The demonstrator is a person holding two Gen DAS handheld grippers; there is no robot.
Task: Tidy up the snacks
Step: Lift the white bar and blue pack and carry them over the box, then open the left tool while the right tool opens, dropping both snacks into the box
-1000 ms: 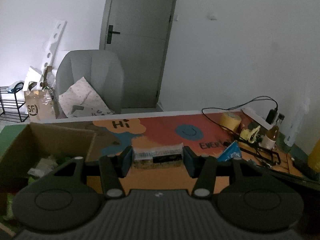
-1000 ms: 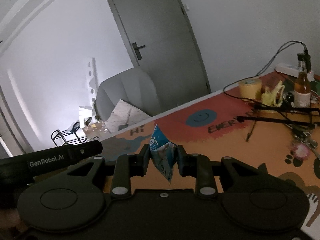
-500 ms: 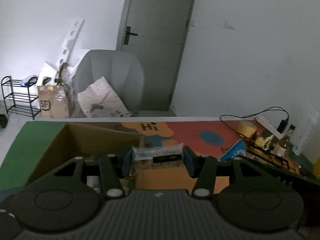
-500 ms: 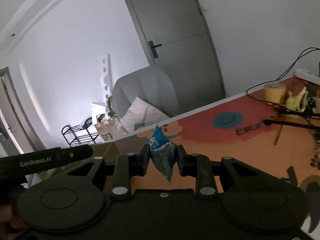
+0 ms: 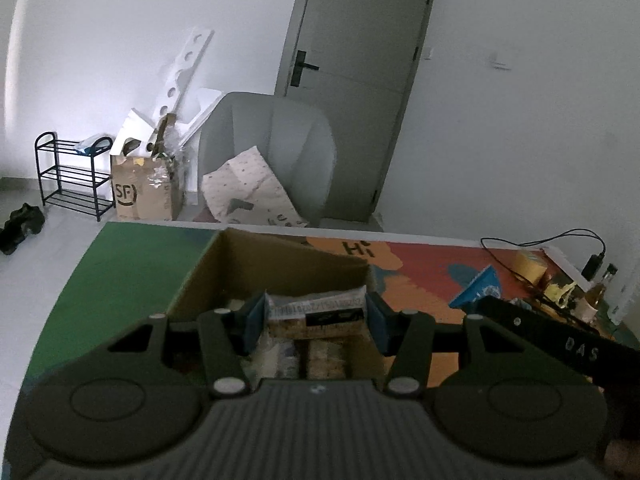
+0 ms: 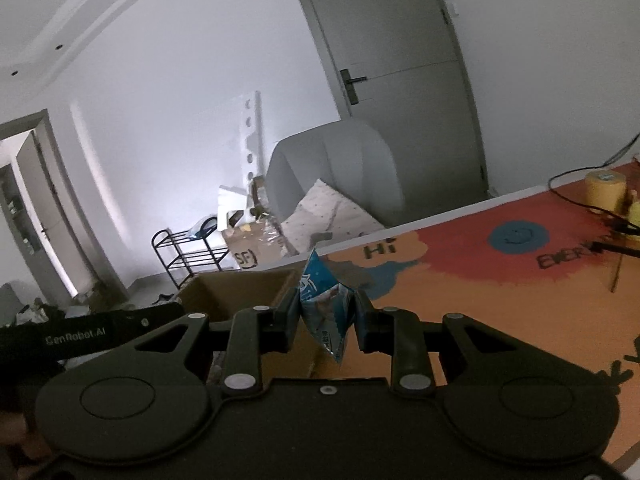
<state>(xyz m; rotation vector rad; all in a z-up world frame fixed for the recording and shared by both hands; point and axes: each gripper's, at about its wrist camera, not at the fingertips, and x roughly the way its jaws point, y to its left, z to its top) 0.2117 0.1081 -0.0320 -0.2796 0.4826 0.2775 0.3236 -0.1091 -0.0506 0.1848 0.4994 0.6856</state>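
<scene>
left tongs (image 5: 316,316) pinching crinkly flat packet (image 5: 316,310), cardboard box (image 5: 280,268)

Table (image 5: 420,276), covered by a printed mat (green at the left, orange and red with "Hi" lettering at the right). Borne directly: open cardboard box (image 5: 256,264) near the left; yellow tape roll (image 6: 604,192), cable (image 5: 540,244) and bottle (image 5: 598,288) grouped at the far right.

A lived-in home room: a grey armchair (image 5: 276,152) by the far door (image 5: 356,80), a shoe rack (image 5: 72,176) at far left (shoes beside it), a delivery carton (image 5: 144,192), a cartoon-print table mat (image 6: 500,280).
</scene>
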